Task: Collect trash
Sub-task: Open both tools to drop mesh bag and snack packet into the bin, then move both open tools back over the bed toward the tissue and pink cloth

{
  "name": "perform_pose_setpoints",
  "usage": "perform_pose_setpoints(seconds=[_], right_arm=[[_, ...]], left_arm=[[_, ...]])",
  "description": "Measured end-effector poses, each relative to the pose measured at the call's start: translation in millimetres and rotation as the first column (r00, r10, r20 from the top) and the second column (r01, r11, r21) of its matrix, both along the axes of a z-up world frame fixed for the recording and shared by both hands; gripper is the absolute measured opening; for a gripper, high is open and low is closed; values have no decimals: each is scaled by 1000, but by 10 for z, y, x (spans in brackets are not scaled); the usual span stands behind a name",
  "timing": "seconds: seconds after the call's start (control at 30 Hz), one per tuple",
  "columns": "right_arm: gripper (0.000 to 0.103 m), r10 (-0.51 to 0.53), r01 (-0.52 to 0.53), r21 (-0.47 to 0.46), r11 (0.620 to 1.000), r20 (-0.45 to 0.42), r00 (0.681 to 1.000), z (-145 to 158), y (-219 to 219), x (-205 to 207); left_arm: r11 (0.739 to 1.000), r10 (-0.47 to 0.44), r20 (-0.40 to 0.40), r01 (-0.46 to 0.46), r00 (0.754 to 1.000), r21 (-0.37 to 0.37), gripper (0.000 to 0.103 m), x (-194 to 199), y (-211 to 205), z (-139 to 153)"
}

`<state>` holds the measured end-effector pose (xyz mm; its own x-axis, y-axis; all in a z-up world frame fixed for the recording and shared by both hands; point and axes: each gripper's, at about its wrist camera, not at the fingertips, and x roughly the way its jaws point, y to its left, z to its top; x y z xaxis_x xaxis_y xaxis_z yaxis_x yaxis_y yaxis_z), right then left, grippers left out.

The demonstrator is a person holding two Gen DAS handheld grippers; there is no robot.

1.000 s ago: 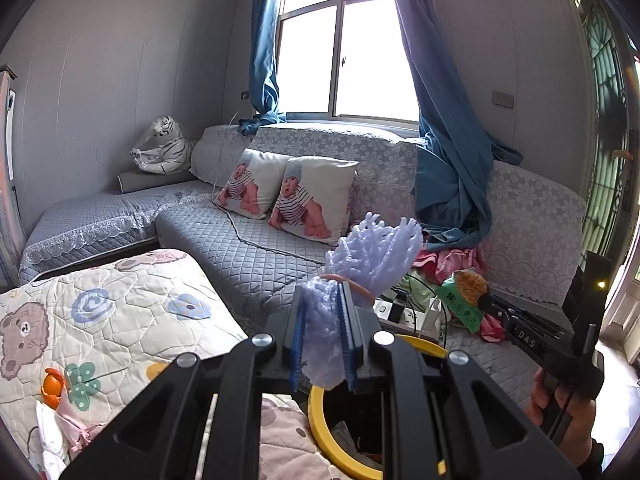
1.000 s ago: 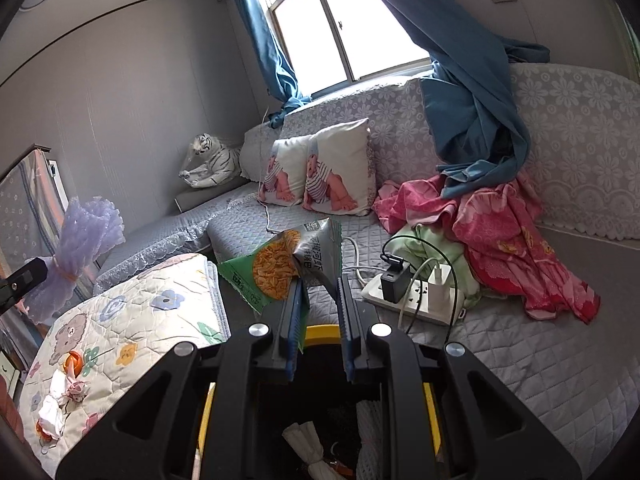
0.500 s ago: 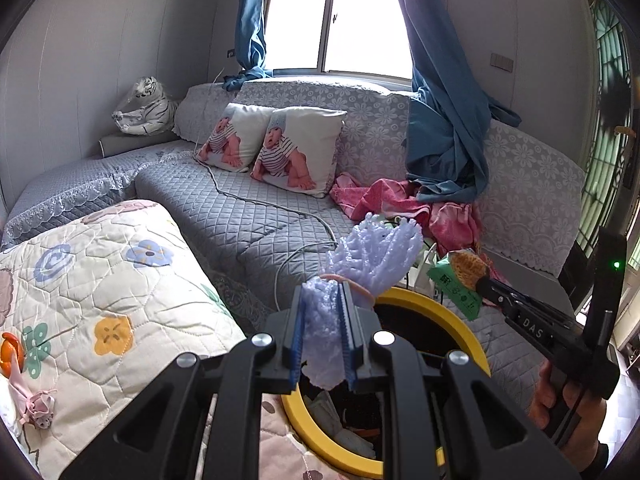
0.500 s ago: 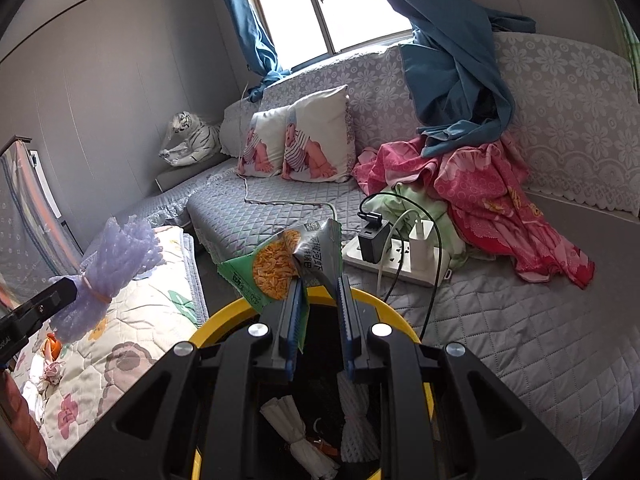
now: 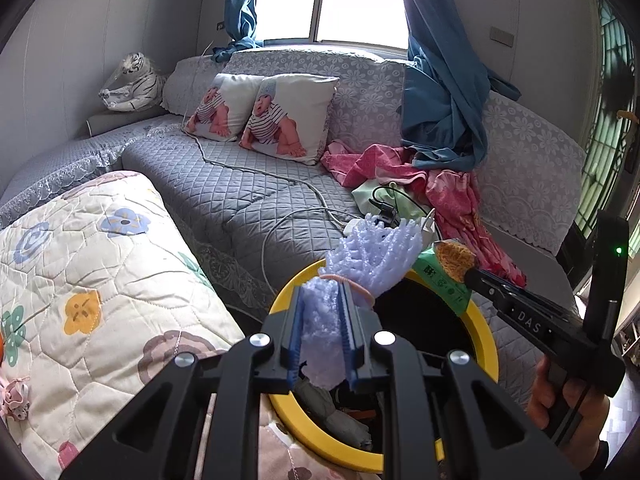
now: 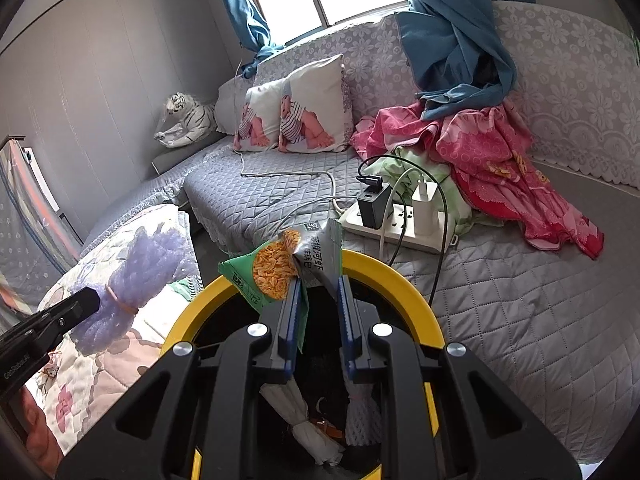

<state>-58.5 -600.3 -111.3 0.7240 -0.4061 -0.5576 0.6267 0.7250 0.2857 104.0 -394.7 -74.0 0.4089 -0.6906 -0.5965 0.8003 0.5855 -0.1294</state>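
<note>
- While its blue pads press in from both sides, the left gripper (image 5: 320, 320) pinches a bundle of lilac foam netting (image 5: 372, 256), which is tied near its middle with an orange rubber band (image 5: 352, 285).
- The netting's frayed top fans out above the near rim of the yellow-rimmed bin (image 5: 486, 344), at the bin's left side.
- The right gripper (image 6: 318, 308) is clamped on a green and grey snack bag (image 6: 280, 268), holding it just above the bin's far rim.
- In the left wrist view the same bag shows beside the netting, over the bin's right half.
- Inside the bin lie a tied white bundle (image 6: 310, 432), a piece of white foam net (image 6: 362, 420) and other scraps too dark to identify.
- Left of the bin is a cream quilt (image 5: 92, 280) printed with flowers.
- Behind the bin runs a grey quilted sofa (image 6: 520, 300); on it, nearest the bin, sits a white power strip (image 6: 400, 224) with a black charger and a white charger plugged in.
- Further back from the bin lie pink cloth (image 6: 492, 152), two baby-print cushions (image 5: 276, 116) and a toy white tiger (image 5: 132, 88).
</note>
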Motion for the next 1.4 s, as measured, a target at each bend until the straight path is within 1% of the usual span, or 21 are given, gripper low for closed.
perform_pose_setpoints(seconds=[0.23, 0.3, 0.37, 0.43, 0.47, 0.5, 0.57, 0.63, 0.67, 0.7, 0.77, 0.87, 0.9, 0.97, 1.03, 1.1, 1.13, 1.17, 1.2, 1.3, 1.4], right_arm=[[17, -3, 3, 29, 1000, -6, 1000, -47, -40, 13], [20, -5, 6, 30, 1000, -6, 1000, -50, -45, 14], [21, -12, 12, 37, 999, -9, 1000, -54, -57, 13], [23, -18, 19, 46, 999, -9, 1000, -70, -83, 5], [28, -21, 21, 50, 999, -8, 1000, -75, -89, -3], [31, -19, 19, 53, 998, -5, 1000, -76, -94, -8], [33, -23, 23, 58, 998, -4, 1000, -82, -106, -16], [35, -26, 26, 60, 998, -4, 1000, -84, -119, -21], [38, -29, 30, 62, 998, -4, 1000, -83, -121, -23], [46, -31, 31, 68, 997, -3, 1000, -80, -127, -22], [49, -31, 31, 78, 996, 9, 999, -71, -131, -35], [50, -34, 33, 53, 998, 16, 999, -16, -91, -41], [55, -34, 33, 51, 998, 26, 999, 5, -85, -48], [56, -31, 30, 40, 999, 35, 999, 64, -68, -37], [63, -17, 16, 16, 1000, 47, 999, 137, -23, -20], [72, 9, -8, -6, 1000, 63, 998, 217, 41, 19], [73, 25, -24, -18, 1000, 68, 997, 257, 83, 49], [77, 49, -47, -32, 998, 70, 996, 298, 139, 92], [82, 77, -74, -46, 996, 73, 994, 335, 196, 134], [84, 180, -172, -98, 980, 78, 981, 430, 424, 294], [88, 291, -278, -157, 948, 70, 954, 509, 733, 508]], left_arm=[[1000, -16, -12, 16, 1000, 8, 16, -18, -24, -47], [1000, -15, -21, 15, 1000, 8, 16, -2, -23, -55], [1000, -19, -31, 19, 999, 7, 18, 5, -17, -62], [1000, -15, -40, 15, 999, 4, 24, 19, -10, -57], [1000, -9, -44, 9, 999, 2, 30, 27, -1, -59], [1000, -1, -44, 1, 999, -2, 38, 34, 11, -54], [1000, 16, -34, -17, 999, -8, 48, 35, 31, -39], [999, 26, -31, -27, 999, -20, 54, 33, 54, -12], [999, 35, -28, -36, 999, -28, 59, 34, 71, 8], [998, 48, -23, -49, 999, -42, 64, 39, 99, 30], [994, 89, -8, -89, 996, -62, 64, 58, 167, 92], [985, 144, -10, -145, 989, -94, 66, 133, 295, 202], [979, 178, -7, -178, 984, -104, 70, 163, 355, 244], [964, 227, -6, -226, 974, -138, 77, 217, 489, 342], [949, 272, 8, -267, 962, -167, 82, 268, 652, 462], [935, 310, 34, -298, 950, -191, 91, 305, 840, 592], [928, 335, 61, -318, 940, -197, 92, 309, 936, 658], [920, 360, 96, -336, 928, -204, 95, 311, 1048, 716], [912, 384, 130, -354, 914, -209, 95, 312, 1172, 768], [886, 446, 200, -399, 872, -234, 95, 330, 1623, 901], [853, 511, 228, -458, 829, -248, 95, 352, 2138, 980]])
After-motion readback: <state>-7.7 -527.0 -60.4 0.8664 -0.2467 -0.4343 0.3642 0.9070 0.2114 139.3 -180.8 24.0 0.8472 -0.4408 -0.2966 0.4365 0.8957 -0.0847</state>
